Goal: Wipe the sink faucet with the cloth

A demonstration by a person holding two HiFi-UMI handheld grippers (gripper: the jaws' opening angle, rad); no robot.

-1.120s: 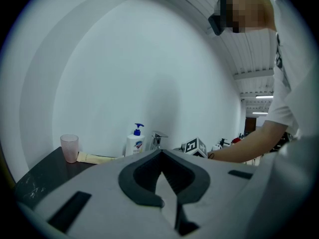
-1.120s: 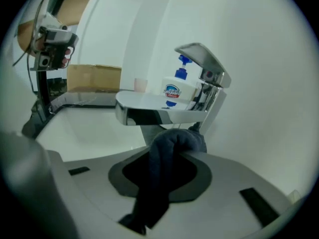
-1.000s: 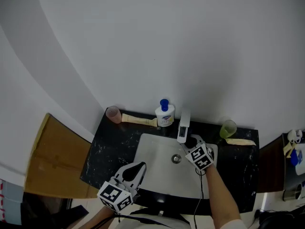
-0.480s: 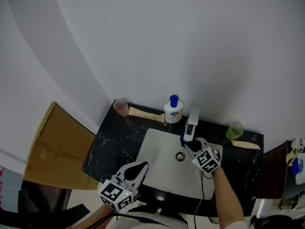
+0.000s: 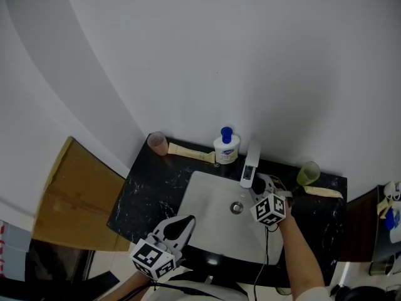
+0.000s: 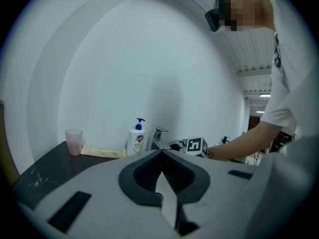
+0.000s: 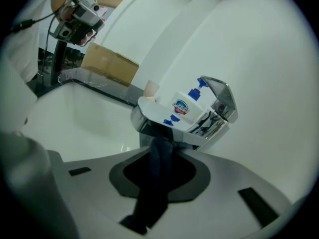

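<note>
**Change since the earlier frames.**
- The right claw (image 5: 260, 182) has moved from under the spout mouth to the 4 o'clock side of the faucet (image 5: 250, 163), and its marker cube has rolled.
- Its jaws have just been closing a little further, with the cloth (image 7: 153, 183) between them.
- The left claw (image 5: 182, 223) lies as before at the sink (image 5: 203, 221) rim's 7 o'clock.

**Claws.**
- Right: clamped on the cloth, its tip pressed against the underside of the spout (image 7: 154, 116).
- Left: jaws (image 6: 160, 153) brought together, tips meeting, nothing between them.

**Hard to make out.**
- From the head view the cloth is lost behind the right claw and cannot be picked out.
- In the right gripper view only a dark folded strip shows, running down the jaw channel, with its lower end cut off by the claw body.
- The faucet base is hidden behind the spout there.
- The desk's (image 5: 144, 193) near edge is covered by the arms.

**Materials and shapes.**

| Item | Description | Place |
|---|---|---|
| Desk | Black stone with pale veining | – |
| Sink | White, rectangular, with rounded corners | – |
| Drain (image 5: 236, 207) | Round, metal | 6 o'clock of the spout |
| Faucet | Mirror chrome, with a flat, blocky spout and a lever on top | – |
| Soap bottle (image 5: 225, 148) | White with a blue pump | 10 o'clock of the faucet |
| Tube (image 5: 187, 150) | Cream, lying flat | Between the soap bottle and the pink cup |
| Pink cup (image 5: 157, 143) | Translucent | Beyond the tube |
| Green cup (image 5: 307, 173) | Translucent | 3 o'clock of the faucet |
| Cardboard (image 5: 69, 199) | Brown | 9 o'clock of the desk |
</note>
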